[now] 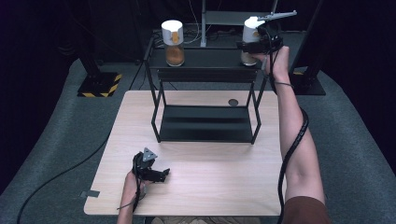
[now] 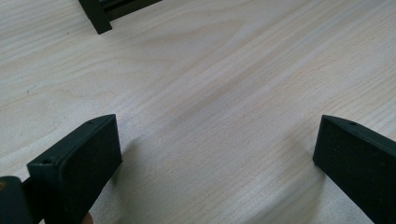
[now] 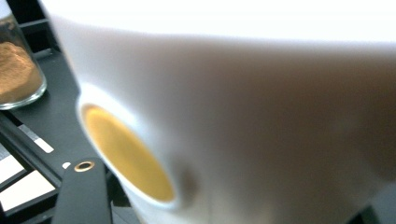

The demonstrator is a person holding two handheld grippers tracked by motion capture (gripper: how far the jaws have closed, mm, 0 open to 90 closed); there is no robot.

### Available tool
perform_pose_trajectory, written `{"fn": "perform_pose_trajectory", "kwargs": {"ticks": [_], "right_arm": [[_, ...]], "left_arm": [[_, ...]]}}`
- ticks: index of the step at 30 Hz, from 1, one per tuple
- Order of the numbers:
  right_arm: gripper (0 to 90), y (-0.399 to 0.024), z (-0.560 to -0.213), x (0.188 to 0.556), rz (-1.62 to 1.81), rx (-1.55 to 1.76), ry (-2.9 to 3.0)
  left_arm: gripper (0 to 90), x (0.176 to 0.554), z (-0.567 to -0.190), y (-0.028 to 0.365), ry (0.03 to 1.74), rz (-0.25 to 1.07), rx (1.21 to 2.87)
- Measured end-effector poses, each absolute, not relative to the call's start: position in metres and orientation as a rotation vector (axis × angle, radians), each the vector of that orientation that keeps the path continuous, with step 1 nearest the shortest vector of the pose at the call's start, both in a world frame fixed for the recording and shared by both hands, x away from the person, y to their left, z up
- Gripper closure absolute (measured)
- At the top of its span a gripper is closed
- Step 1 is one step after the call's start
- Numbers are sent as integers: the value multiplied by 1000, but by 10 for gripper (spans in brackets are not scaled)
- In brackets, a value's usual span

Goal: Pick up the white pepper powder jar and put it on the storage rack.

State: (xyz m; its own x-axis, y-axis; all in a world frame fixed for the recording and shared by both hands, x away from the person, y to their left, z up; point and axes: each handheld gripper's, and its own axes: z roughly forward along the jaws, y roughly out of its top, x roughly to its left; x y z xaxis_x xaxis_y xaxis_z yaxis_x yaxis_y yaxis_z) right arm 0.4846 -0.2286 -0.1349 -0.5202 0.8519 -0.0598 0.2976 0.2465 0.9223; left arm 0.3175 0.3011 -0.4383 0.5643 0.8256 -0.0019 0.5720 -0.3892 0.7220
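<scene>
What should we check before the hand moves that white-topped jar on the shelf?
1. Right gripper shut on the white-topped jar: ok.
2. Jar upright: ok, it looks upright in the high view.
3. Other jar stands well apart on the top shelf: ok.
4. Left gripper out of the way, jaws open over the table: ok.
5. Jar lifted off the shelf: cannot tell.
6. Cable free of the rack: ok.
</scene>
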Motion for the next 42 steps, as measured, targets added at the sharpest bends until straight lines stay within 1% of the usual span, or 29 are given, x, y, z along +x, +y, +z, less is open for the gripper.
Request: {"fn": "perform_pose_trajectory", "kwargs": {"ticks": [12, 20, 42], "right_arm": [[302, -226, -137, 495, 1260, 1070, 1971], [301, -237, -142, 499, 1320, 1088, 1969], [301, -233, -139, 498, 1288, 1081, 1978]], "left_arm": [[4, 317, -438, 301, 1115, 473, 2107], [3, 317, -439, 301, 1115, 473, 2107], [4, 317, -438, 301, 1115, 473, 2108]]}}
